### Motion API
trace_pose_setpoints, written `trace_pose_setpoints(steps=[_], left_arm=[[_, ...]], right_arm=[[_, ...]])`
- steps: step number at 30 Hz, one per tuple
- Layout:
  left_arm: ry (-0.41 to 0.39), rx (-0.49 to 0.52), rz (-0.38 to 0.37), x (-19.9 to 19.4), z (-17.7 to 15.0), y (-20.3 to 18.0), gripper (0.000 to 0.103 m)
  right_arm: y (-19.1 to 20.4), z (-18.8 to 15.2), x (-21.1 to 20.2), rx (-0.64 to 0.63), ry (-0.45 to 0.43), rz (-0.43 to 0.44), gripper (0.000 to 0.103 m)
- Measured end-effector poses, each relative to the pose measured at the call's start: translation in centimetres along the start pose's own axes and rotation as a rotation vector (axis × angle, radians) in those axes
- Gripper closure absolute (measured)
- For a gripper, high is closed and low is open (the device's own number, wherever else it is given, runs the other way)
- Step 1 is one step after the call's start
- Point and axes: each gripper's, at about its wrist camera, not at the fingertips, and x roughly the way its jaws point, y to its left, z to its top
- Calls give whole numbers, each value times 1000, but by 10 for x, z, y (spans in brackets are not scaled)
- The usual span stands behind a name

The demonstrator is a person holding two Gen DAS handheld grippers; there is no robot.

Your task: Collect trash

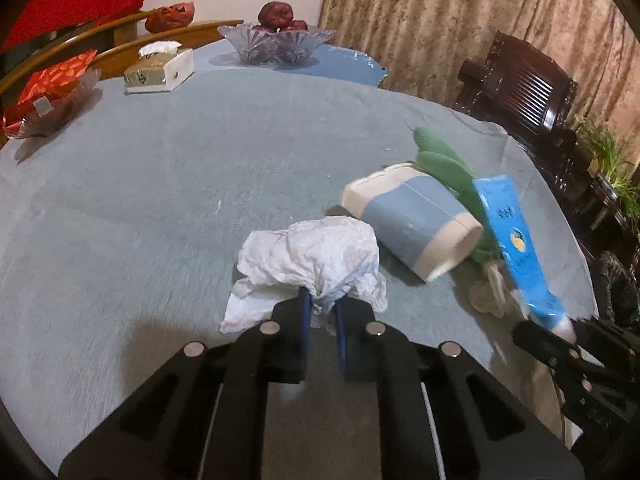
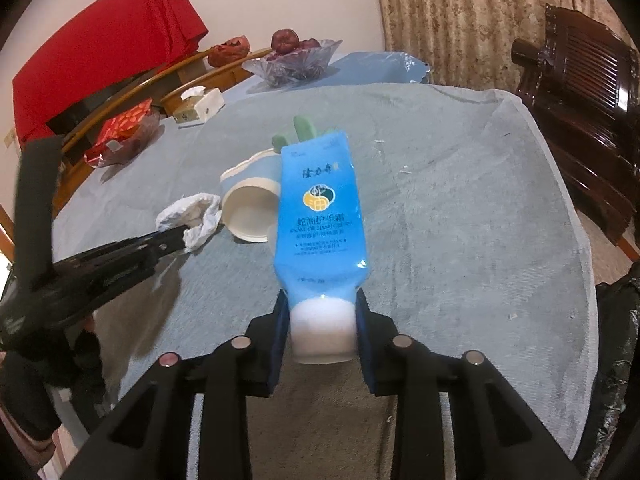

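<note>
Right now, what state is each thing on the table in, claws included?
Left claw: shut on crumpled tissue.
Right claw: shut on hand cream tube, cap end.
Paper cup: lying on its side, empty.
Tissue box: tissue sticking out.
Glass bowl: holds fruit.

A crumpled white tissue (image 1: 316, 258) sits on the tabletop (image 1: 160, 200) beside a tipped blue-and-white paper cup (image 1: 412, 216); a blue hand-cream tube (image 2: 318, 208) stands tilted, cap down.
</note>
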Motion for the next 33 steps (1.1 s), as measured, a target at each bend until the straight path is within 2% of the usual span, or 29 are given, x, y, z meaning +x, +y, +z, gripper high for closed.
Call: trace_pose_setpoints(steps=[2, 10, 17, 24, 29, 33], left_arm=[[-2, 1, -9, -10, -7, -2, 93], [23, 16, -18, -28, -30, -6, 93], [37, 25, -17, -31, -39, -9, 93], [4, 37, -25, -46, -37, -18, 93], [-25, 72, -38, -57, -37, -35, 93], [-24, 78, -54, -58, -38, -43, 93]], right_arm=[[-1, 1, 0, 6, -3, -1, 57], [7, 7, 10, -21, 15, -20, 57], [9, 4, 9, -33, 13, -19, 61], [5, 7, -14, -11, -12, 16, 63], [-5, 10, -29, 29, -27, 48, 68], [-13, 8, -33, 40, -28, 40, 70]])
